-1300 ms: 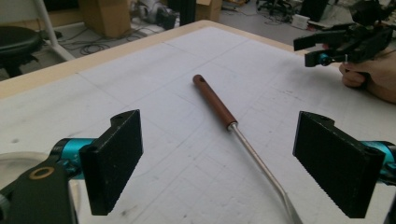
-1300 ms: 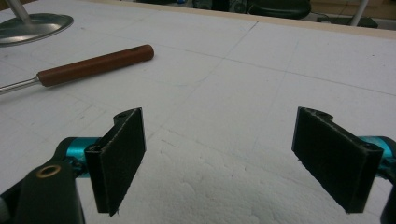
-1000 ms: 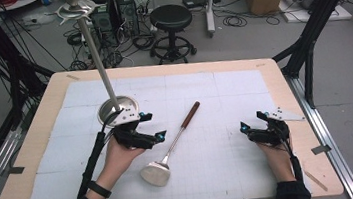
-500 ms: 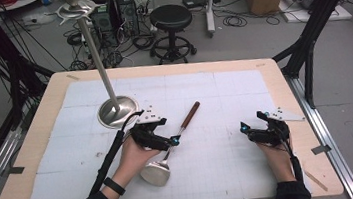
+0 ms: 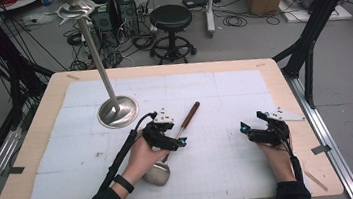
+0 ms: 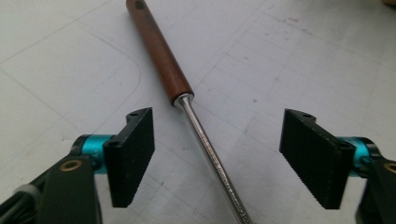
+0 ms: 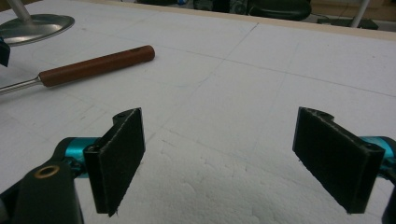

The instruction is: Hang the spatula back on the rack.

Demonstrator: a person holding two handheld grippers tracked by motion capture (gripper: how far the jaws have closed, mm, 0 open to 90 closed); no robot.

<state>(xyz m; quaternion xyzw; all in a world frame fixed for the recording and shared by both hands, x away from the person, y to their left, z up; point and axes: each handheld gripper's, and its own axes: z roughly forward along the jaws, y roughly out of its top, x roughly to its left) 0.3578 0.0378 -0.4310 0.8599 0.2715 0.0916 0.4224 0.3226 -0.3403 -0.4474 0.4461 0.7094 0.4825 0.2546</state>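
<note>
While the ladle (image 6: 196, 122) lies flat on the white mat (image 5: 214, 95), its metal stem runs between the left gripper (image 6: 217, 156) jaws, which have just been closing but don't touch it. Beyond stands the metal stand (image 5: 117, 111). Well apart, the right gripper (image 7: 233, 158) rests wide open, holding nothing.

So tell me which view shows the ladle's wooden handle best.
The left gripper view: the wooden handle lies close and sharp, down to its joint with the steel shaft. The right gripper view shows it farther off, lying sideways. The high view shows it small, beyond the left tongs.
</note>
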